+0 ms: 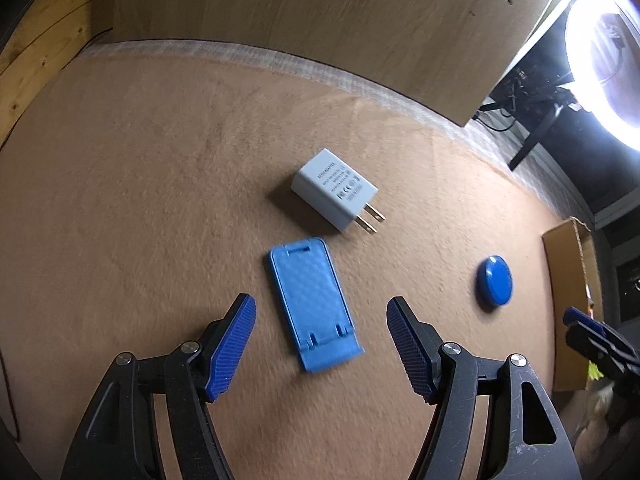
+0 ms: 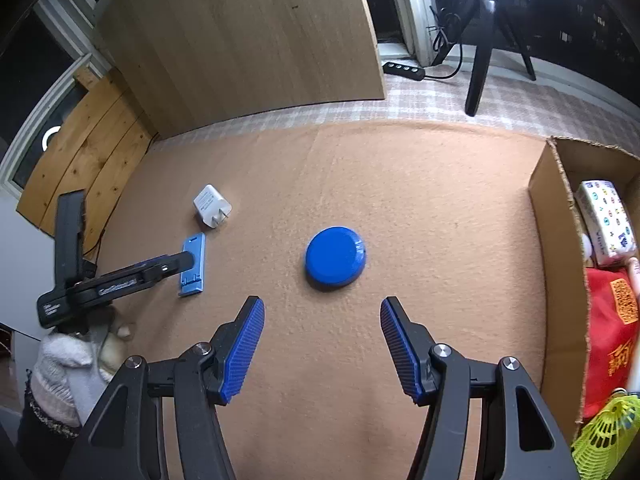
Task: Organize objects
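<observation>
A blue folding phone stand lies flat on the tan felt mat. My left gripper is open and empty, its fingers either side of the stand's near end. A white plug adapter lies just beyond the stand. A round blue disc lies on the mat ahead of my right gripper, which is open and empty. The disc also shows in the left wrist view. The stand and adapter show at the left of the right wrist view, with the left gripper over the stand.
An open cardboard box stands at the mat's right edge, holding a tissue pack, a red packet and a yellow-green shuttlecock. A wooden panel stands behind the mat. A tripod and power strip are on the floor beyond.
</observation>
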A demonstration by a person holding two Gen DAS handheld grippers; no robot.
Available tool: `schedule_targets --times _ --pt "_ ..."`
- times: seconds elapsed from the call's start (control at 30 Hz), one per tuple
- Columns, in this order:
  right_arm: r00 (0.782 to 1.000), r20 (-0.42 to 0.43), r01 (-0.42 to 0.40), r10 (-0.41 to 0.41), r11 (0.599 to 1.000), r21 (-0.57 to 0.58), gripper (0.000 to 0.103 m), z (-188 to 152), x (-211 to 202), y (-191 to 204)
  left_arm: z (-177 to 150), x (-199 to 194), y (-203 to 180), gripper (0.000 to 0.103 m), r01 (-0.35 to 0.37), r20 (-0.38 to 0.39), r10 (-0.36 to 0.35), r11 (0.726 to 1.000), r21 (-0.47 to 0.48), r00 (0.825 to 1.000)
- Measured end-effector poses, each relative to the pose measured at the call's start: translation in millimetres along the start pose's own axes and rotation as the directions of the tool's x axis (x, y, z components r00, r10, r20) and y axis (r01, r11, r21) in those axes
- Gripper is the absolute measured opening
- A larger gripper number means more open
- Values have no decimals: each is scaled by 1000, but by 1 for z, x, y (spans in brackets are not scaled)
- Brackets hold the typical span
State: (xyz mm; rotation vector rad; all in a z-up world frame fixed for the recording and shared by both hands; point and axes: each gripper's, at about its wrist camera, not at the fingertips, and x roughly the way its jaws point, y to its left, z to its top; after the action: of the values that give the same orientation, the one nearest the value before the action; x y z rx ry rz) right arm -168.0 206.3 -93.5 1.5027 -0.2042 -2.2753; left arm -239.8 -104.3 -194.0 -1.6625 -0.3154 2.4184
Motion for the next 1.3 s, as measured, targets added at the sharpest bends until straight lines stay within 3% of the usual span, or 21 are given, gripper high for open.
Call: schedule_targets --times 0.07,0.17,0.33,0.5,0.83,1.17,1.3 --pt "1000 -3 -4 4 1000 1 57 0 2 1 3 7 0 70 -2 -9 2 1000 3 1000" --pt "1000 -4 -7 7 1000 5 57 1 2 1 2 14 -3 51 -7 -11 7 1000 18 1000" --pt "1000 -6 -13 13 1000 11 57 0 1 -1 -5 15 -13 33 -24 3 24 998 58 1000" --pt "999 -3 -48 48 998 29 57 -8 -3 -2 -23 11 -27 33 -13 19 12 998 69 1000" --pt "995 -56 -83 85 996 42 57 -37 1 -11 -66 4 -60 32 79 -4 -79 993 86 997" --pt "994 -49 -95 98 993 68 57 -44 -6 -21 -85 6 -90 30 106 -26 -102 971 215 994" --pt "994 -50 -98 101 993 64 57 -43 -6 -20 -99 3 -101 30 157 -59 -147 957 245 987"
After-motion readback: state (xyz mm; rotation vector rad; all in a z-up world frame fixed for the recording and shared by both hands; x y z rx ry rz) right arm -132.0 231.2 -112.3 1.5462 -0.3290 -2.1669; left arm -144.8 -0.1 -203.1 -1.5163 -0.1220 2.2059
